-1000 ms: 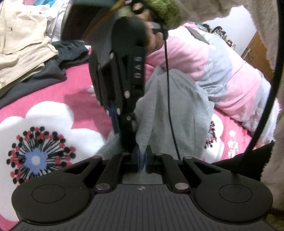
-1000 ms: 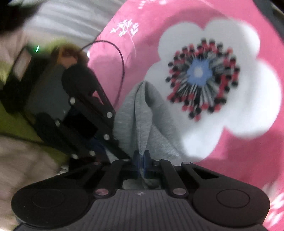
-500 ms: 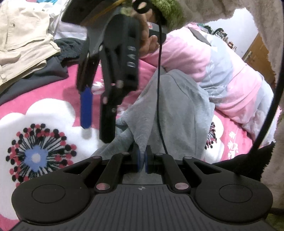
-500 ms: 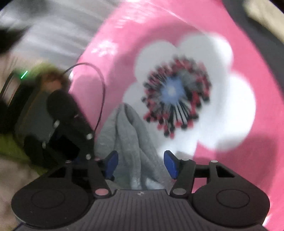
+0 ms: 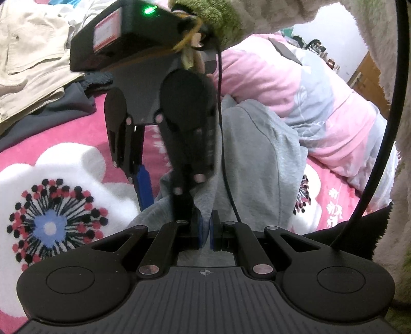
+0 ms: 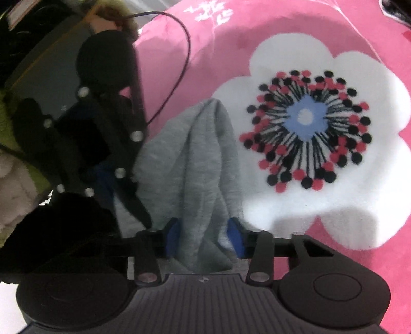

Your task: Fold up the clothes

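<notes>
A grey garment (image 5: 257,159) lies bunched on the pink flowered blanket (image 5: 77,136). My left gripper (image 5: 206,230) is shut on a fold of it, right at the blue pads. Just above and left of it, the right gripper (image 5: 164,203) points down at the same fold with its fingers apart. In the right wrist view the right gripper (image 6: 204,237) is open. A ridge of the grey garment (image 6: 200,154) runs between its blue pads (image 6: 235,236), and I cannot tell whether they touch it. The left tool's black body (image 6: 102,144) fills that view's left side.
A pile of beige and dark clothes (image 5: 33,64) sits at the back left. A pink and grey quilt (image 5: 295,84) is heaped at the back right. A black cable (image 5: 226,154) hangs across the garment. A fleece sleeve (image 5: 282,12) reaches in from above.
The right gripper, shut on the grey fold one second ago, opened and let go. It has since tilted and come back down, with the cloth now between its open pads. The left gripper stayed shut.
</notes>
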Available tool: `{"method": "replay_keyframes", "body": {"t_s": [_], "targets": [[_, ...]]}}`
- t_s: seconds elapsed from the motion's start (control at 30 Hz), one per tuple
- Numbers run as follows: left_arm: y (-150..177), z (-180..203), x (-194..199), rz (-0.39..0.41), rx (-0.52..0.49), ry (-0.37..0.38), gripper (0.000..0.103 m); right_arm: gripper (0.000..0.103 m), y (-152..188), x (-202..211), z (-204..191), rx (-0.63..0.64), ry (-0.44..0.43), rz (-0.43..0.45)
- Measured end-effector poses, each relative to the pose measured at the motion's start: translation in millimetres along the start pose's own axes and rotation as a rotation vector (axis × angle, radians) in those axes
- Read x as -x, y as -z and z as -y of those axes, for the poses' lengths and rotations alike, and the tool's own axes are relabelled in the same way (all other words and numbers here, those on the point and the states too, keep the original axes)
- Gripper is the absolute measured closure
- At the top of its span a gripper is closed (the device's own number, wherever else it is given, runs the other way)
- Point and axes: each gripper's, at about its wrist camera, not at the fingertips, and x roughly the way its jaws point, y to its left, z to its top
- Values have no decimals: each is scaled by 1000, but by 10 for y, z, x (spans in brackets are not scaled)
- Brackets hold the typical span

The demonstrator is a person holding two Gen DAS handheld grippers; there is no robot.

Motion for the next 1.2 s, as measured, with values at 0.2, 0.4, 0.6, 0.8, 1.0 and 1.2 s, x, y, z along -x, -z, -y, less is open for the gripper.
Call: {"method": "replay_keyframes", "body": {"t_s": [0.2,0.4,0.6,0.8,1.0,1.2], "targets": [[-16,6,43,10,3,-7,99,94,-19,54,308,-147,-151,1],[-36,-8,99,26,13,-13,99,94,-26,217,435,-222,-278,50],[-56,21,95,18,-5,-10,99,97,-24,-19,592,-304,-409,-5],[-49,11,88,15,6,-12,99,84,-60,68,520,-226,-304,23],[-48,12,78,16,4,-7,99,73,-41,107,340,-113,-221,33],[-37,0,73,18,0,-11,99,78,-48,19,292,-70,-162,12]]}}
